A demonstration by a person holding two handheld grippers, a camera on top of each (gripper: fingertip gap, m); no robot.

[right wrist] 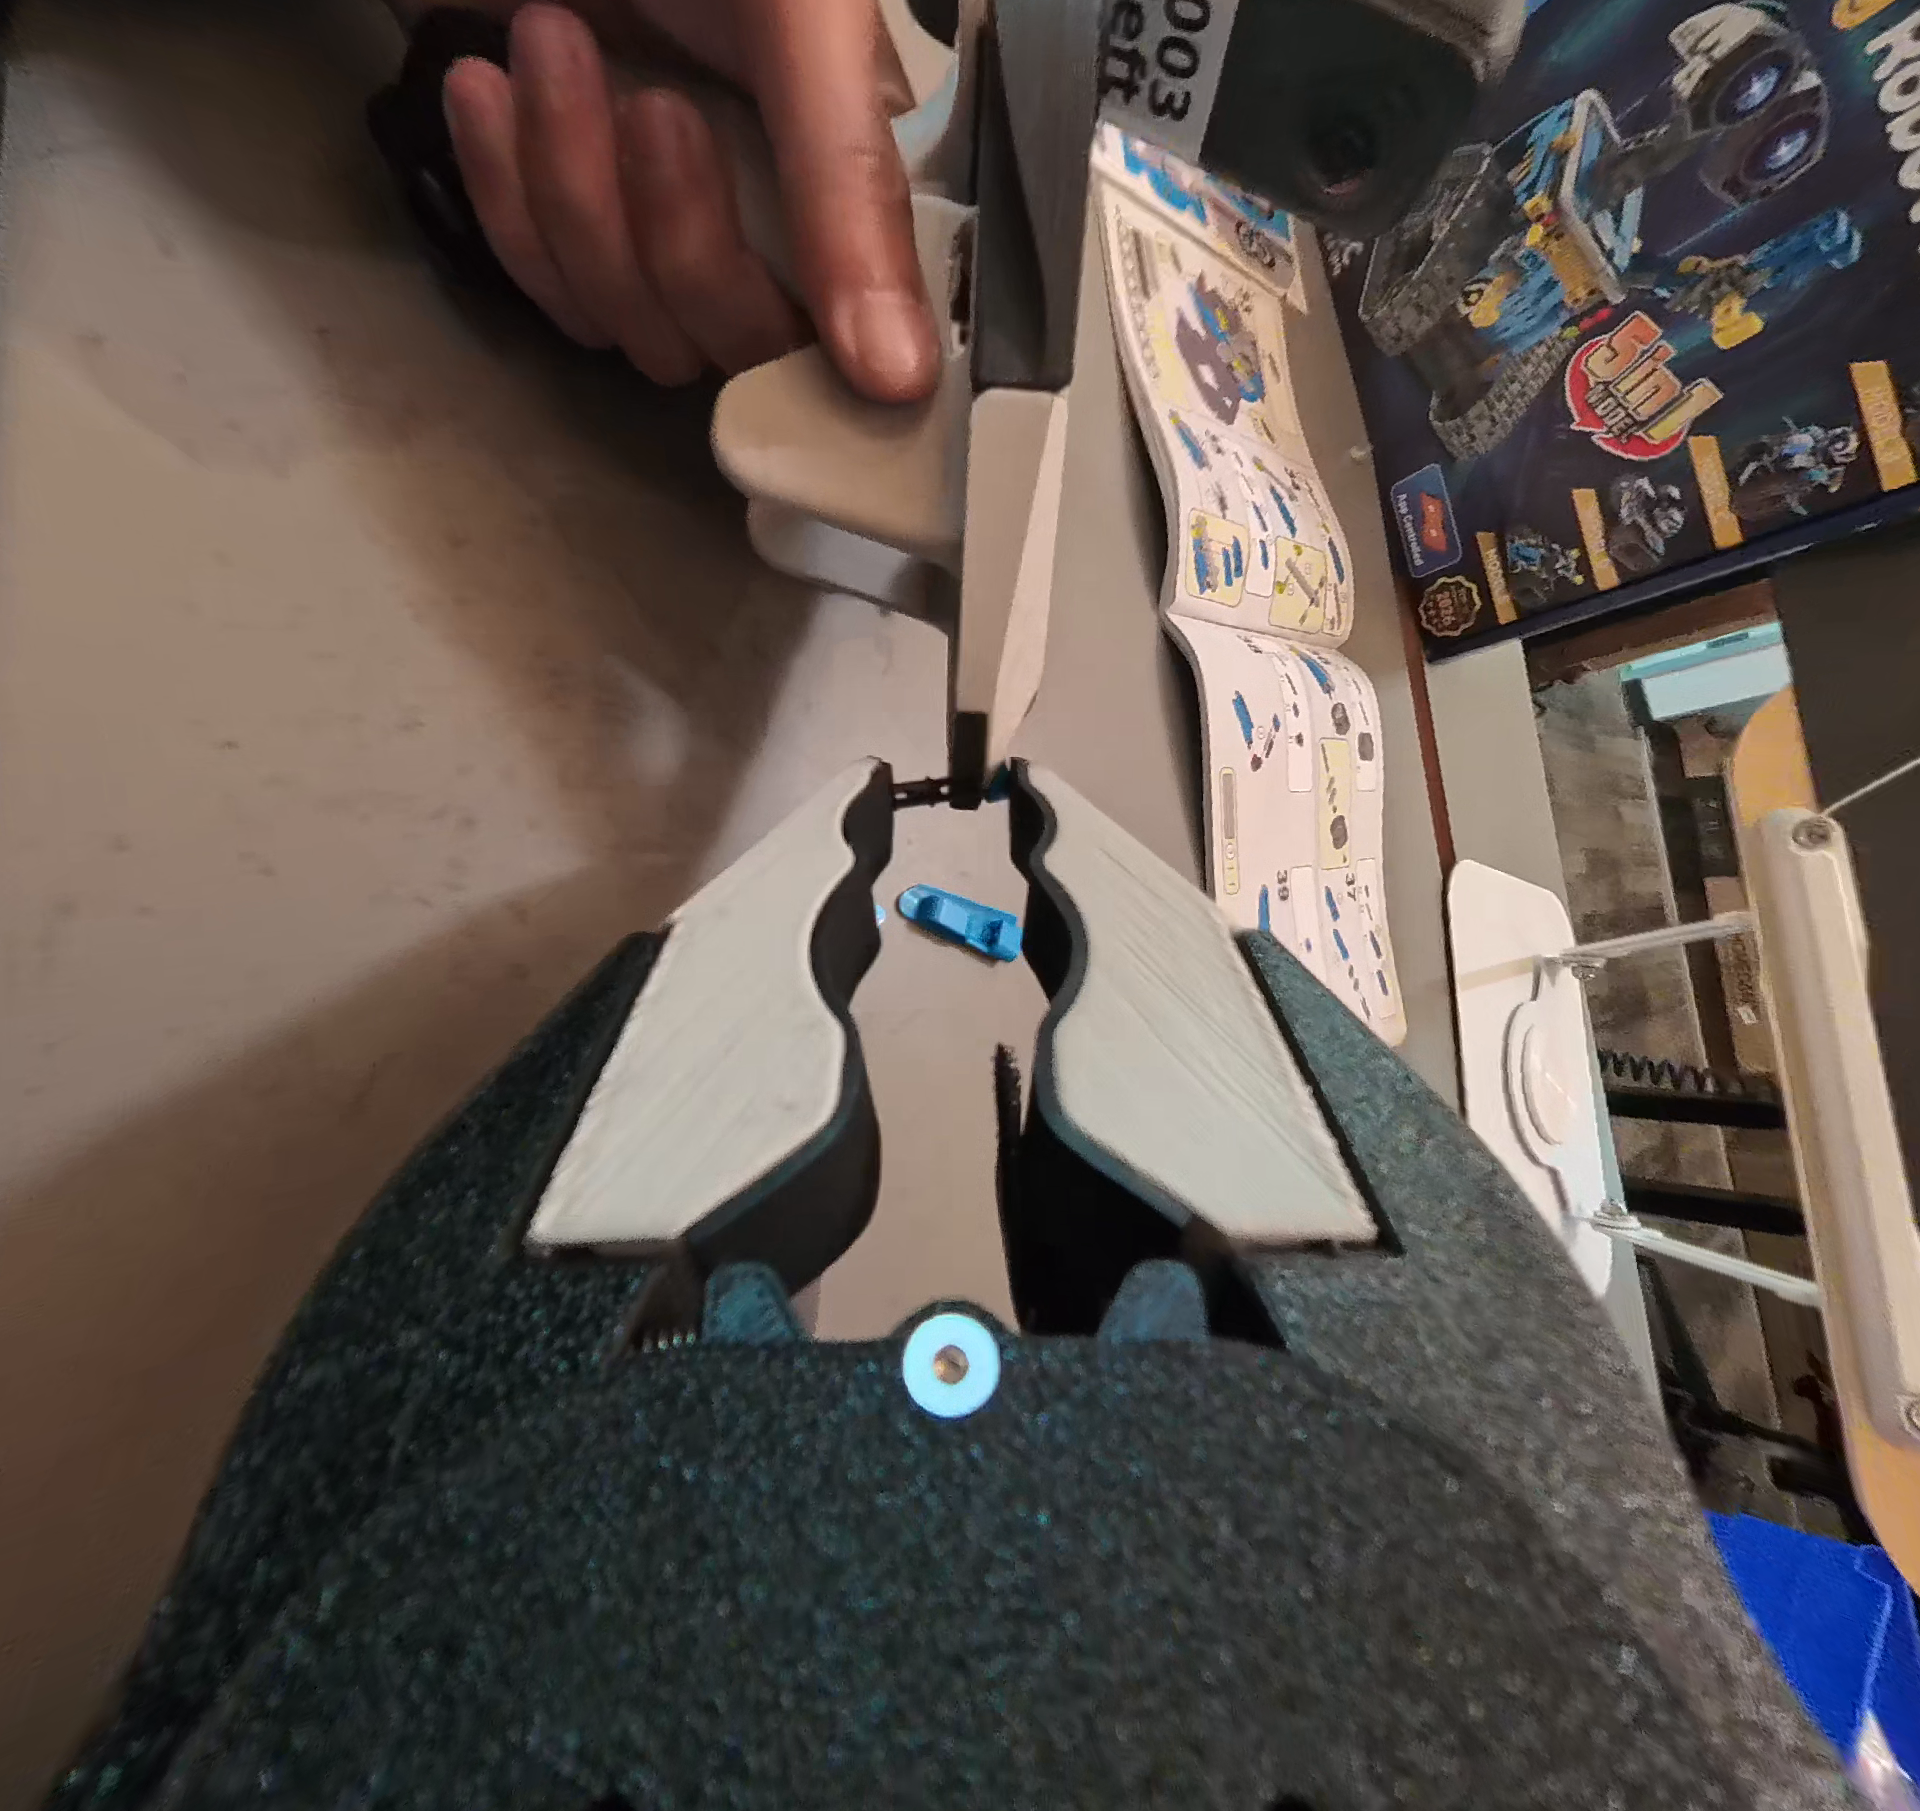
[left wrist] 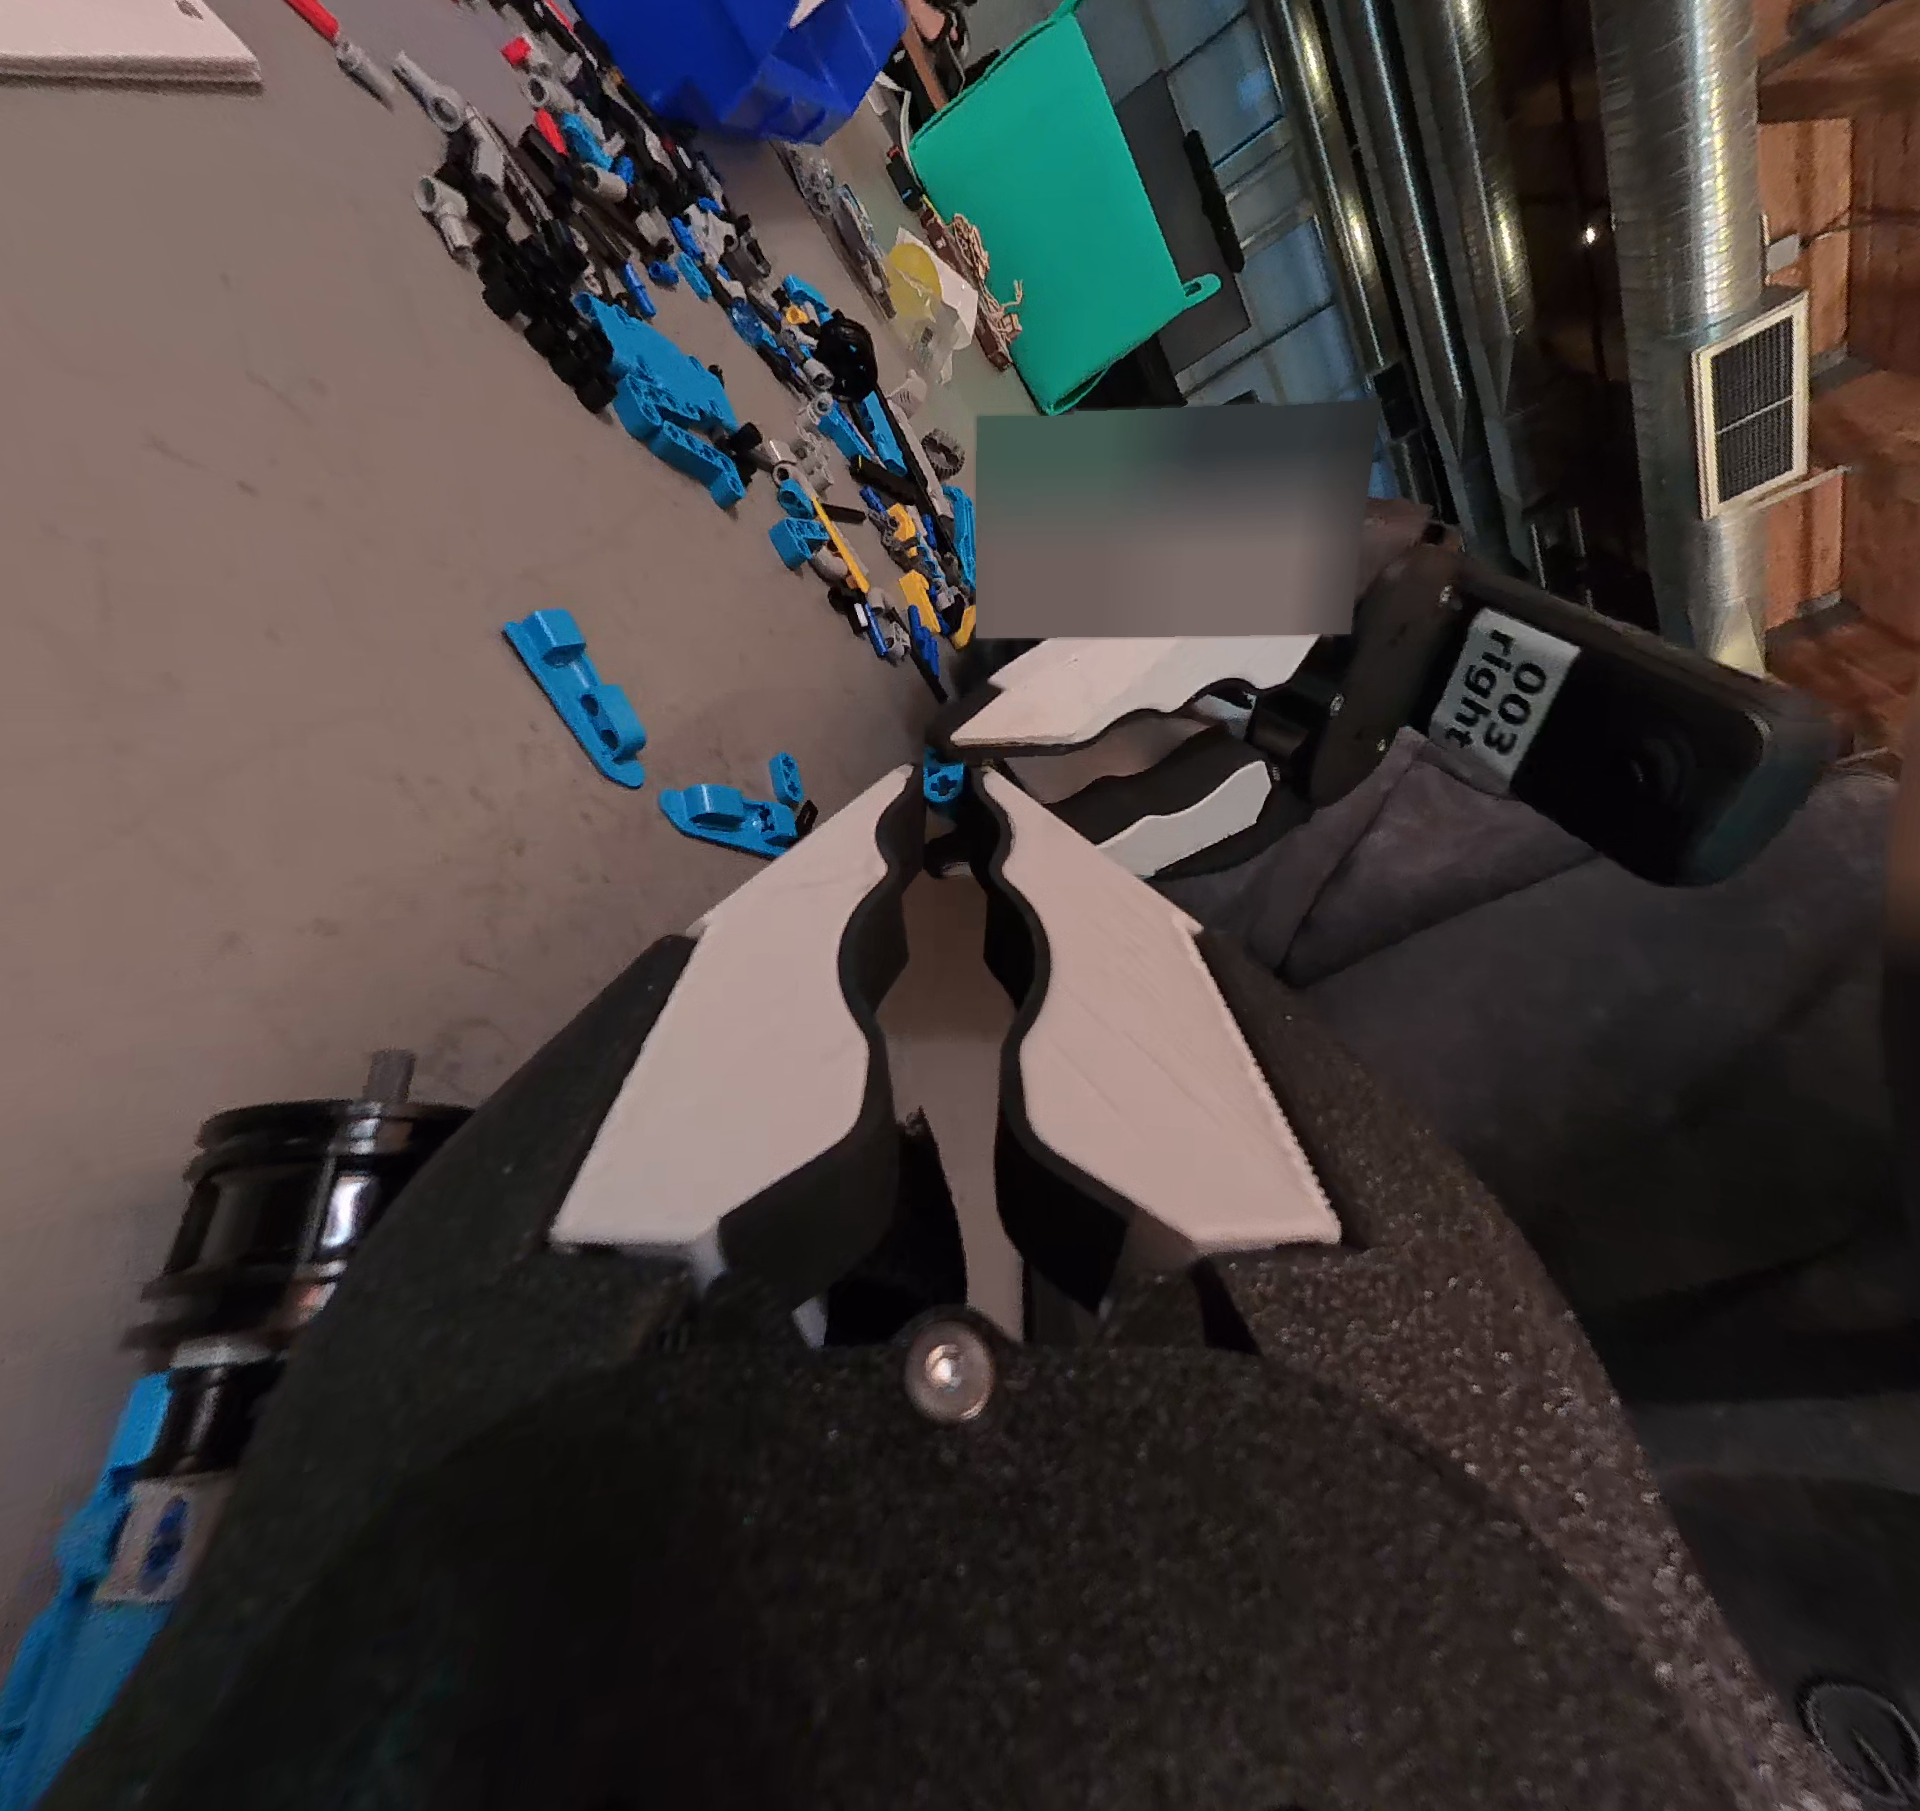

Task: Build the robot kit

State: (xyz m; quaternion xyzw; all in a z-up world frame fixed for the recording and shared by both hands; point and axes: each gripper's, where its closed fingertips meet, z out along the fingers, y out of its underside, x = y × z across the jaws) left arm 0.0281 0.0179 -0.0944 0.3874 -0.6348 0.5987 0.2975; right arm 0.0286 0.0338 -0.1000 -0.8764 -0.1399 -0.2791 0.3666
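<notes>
The left tool (left wrist: pixel 943 785) is clenched on a small blue brick piece (left wrist: pixel 943 780) at its fingertips, held above the grey bench (left wrist: pixel 260 618). The right tool (right wrist: pixel 951 787) meets it tip to tip and grips a thin black pin (right wrist: pixel 928 791) that touches the blue piece. A hand (right wrist: pixel 665 161) holds the left tool's handle. On the bench just beside the tips lie two flat blue parts (left wrist: pixel 582 696), with a scatter of black, blue and red pieces (left wrist: pixel 582 234) farther off near a blue bin (left wrist: pixel 717 5). An open instruction booklet (right wrist: pixel 1268 556) and a toy box (right wrist: pixel 1662 255) lie beyond.
</notes>
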